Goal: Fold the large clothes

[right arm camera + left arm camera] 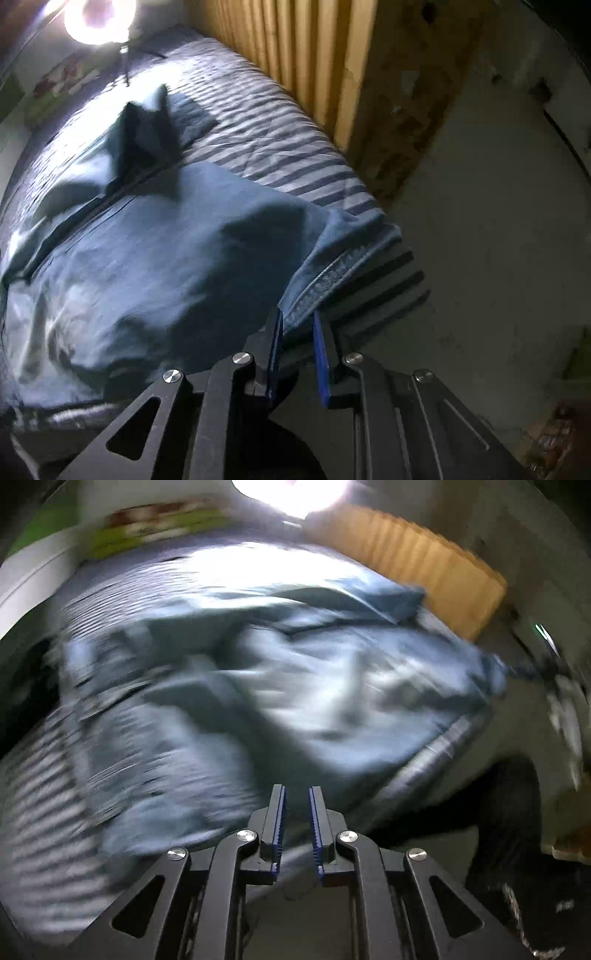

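Observation:
A large blue garment [280,686] lies rumpled across a bed with a grey striped sheet [40,797]; the left wrist view is heavily motion-blurred. My left gripper [297,794] hovers above the garment's near edge, open by a narrow gap with nothing between its fingers. In the right wrist view the same garment [177,251] spreads over the striped sheet [280,122], with a dark folded part [147,129] standing up at the far end. Its stitched hem [332,269] hangs over the bed's corner and reaches into the gap of my right gripper [297,317], whose fingers stand apart around it.
A yellow ribbed panel [303,55] runs along the bed's far side, seen also in the left wrist view as the yellow panel [417,565]. A bright lamp [98,18] glares at the head end. Bare grey floor [498,221] lies to the right of the bed. A person's dark leg [513,842] stands by the bed.

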`<move>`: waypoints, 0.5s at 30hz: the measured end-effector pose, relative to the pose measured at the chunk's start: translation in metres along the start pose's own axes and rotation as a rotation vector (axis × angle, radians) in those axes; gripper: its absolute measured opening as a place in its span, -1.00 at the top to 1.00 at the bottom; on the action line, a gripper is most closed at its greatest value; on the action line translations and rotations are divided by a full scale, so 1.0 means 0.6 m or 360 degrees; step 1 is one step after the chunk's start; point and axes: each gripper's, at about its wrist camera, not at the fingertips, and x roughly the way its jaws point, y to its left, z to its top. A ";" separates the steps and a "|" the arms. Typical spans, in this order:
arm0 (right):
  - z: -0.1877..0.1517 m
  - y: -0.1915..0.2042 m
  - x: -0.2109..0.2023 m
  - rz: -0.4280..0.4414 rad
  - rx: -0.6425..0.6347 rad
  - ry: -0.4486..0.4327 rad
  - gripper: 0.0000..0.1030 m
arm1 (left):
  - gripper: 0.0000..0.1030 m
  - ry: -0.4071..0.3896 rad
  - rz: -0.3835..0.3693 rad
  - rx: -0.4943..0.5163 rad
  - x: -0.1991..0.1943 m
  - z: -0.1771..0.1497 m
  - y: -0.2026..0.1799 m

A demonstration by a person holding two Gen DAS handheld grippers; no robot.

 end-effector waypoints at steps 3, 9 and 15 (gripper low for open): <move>0.000 0.056 -0.053 -0.0004 -0.0149 -0.0152 0.69 | 0.33 -0.0088 0.0157 -0.0302 -0.035 -0.022 0.106; 0.012 0.286 -0.145 0.0292 -0.0511 -0.0313 0.56 | 0.01 0.0017 0.0240 -0.0721 -0.028 -0.107 0.257; -0.009 0.525 -0.159 0.0635 -0.0799 -0.0239 0.41 | -0.26 0.0014 0.0073 -0.0798 0.012 -0.124 0.269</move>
